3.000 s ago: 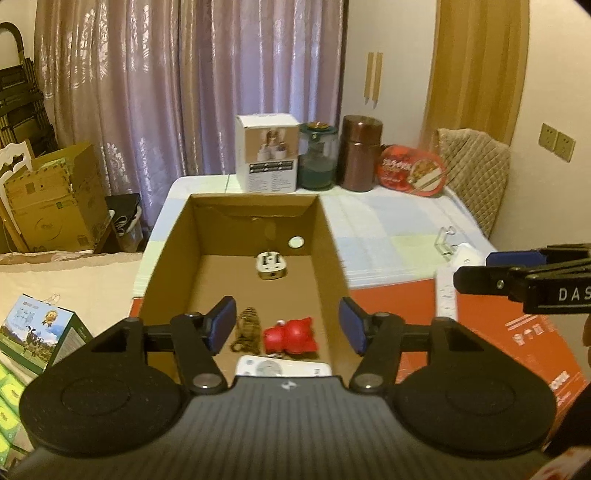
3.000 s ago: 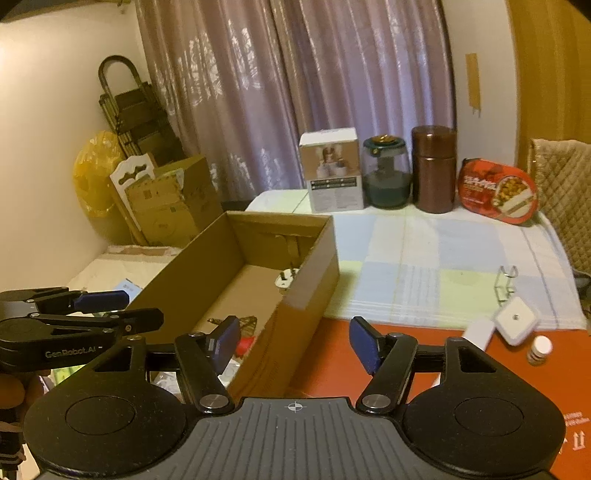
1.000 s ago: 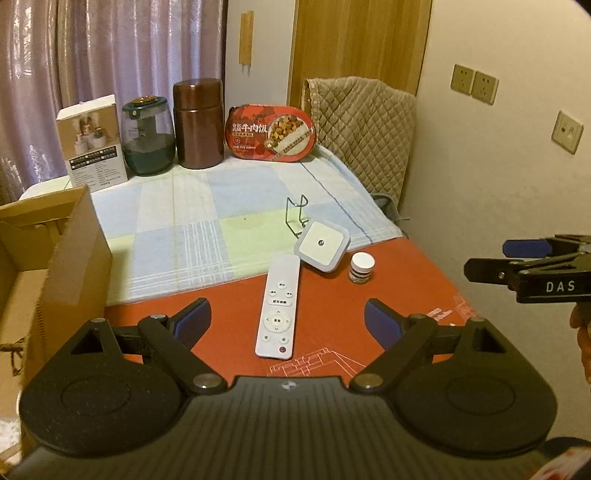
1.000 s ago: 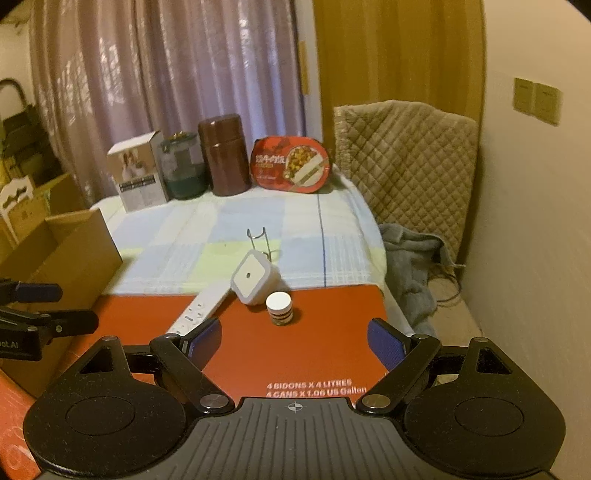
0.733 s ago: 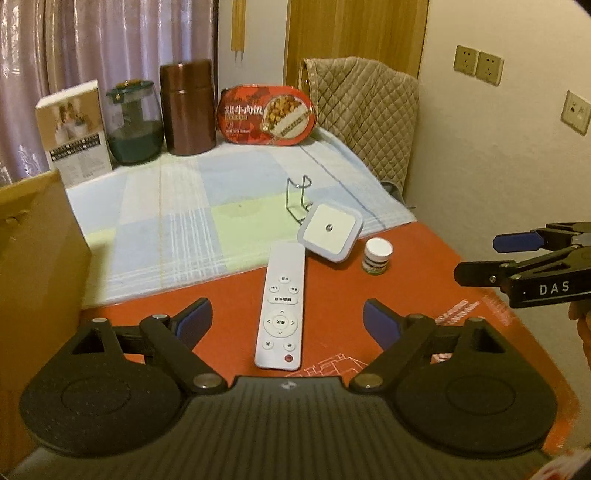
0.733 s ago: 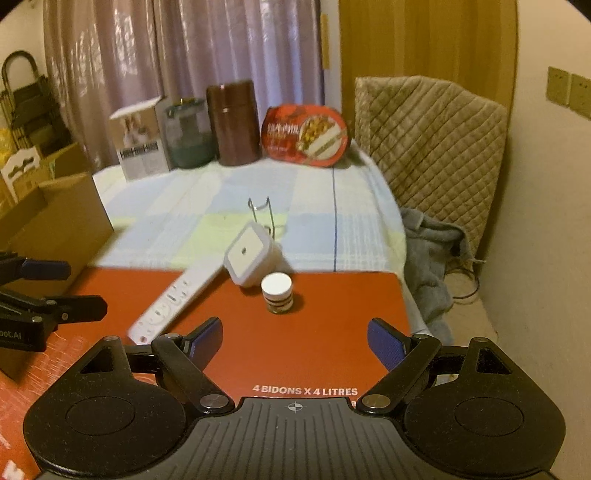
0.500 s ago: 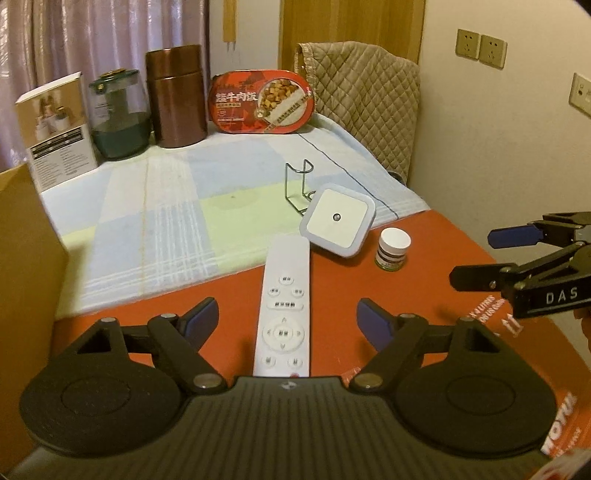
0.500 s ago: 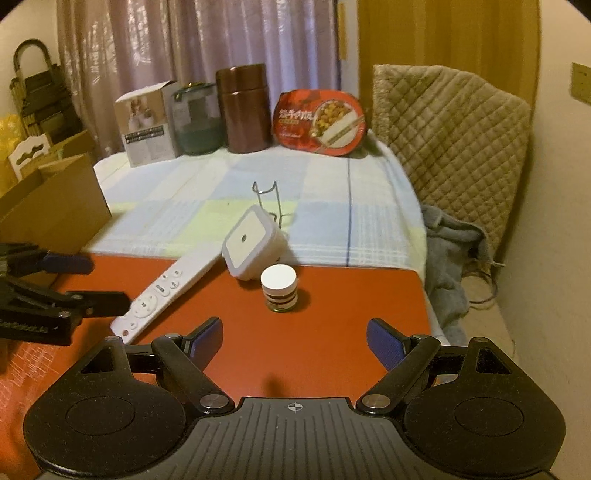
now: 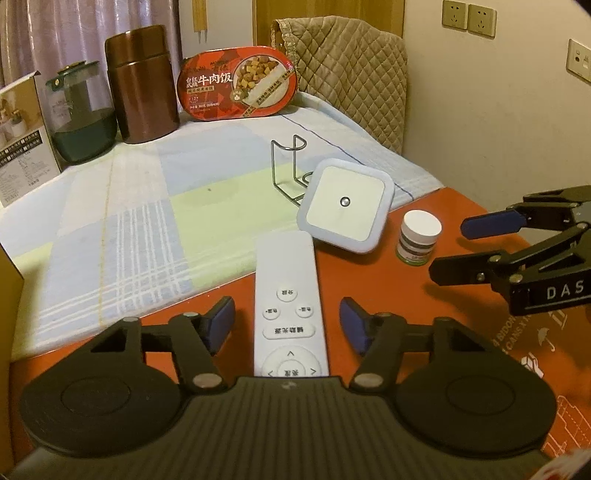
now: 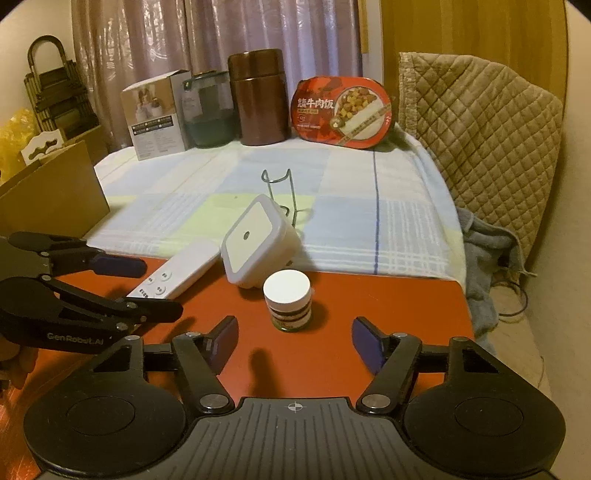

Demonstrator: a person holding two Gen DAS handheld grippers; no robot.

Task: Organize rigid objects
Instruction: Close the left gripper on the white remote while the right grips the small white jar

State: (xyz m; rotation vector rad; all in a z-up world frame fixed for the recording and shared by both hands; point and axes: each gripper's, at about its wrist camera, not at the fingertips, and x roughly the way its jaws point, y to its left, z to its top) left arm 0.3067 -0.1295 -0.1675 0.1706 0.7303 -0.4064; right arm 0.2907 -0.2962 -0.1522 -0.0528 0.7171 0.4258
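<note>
Remote (image 9: 287, 295) flat on the red surface (image 9: 461, 332), near its far edge where the checked cloth (image 9: 129, 206) begins; long axis running away from the left tongs (image 9: 287, 325), button end near, plain end far and almost touching the square white night light (image 9: 345, 208). Left tongs spread wide, one blue pad (image 9: 221, 325) on either side of the remote, neither touching. Right tongs (image 10: 294, 338) likewise spread, aimed at a small white-capped jar (image 10: 287, 299) just beside the night light. Behind, a wire stand (image 9: 290, 166) on the cloth; along the far edge a box (image 10: 155, 114), glass jar (image 10: 208, 110), brown canister (image 10: 258, 96) and red food tray (image 10: 341, 112). Curtains (image 10: 221, 33) beyond, quilted chair (image 10: 480, 122) to the right, cardboard box (image 10: 51, 188) at the left.
</note>
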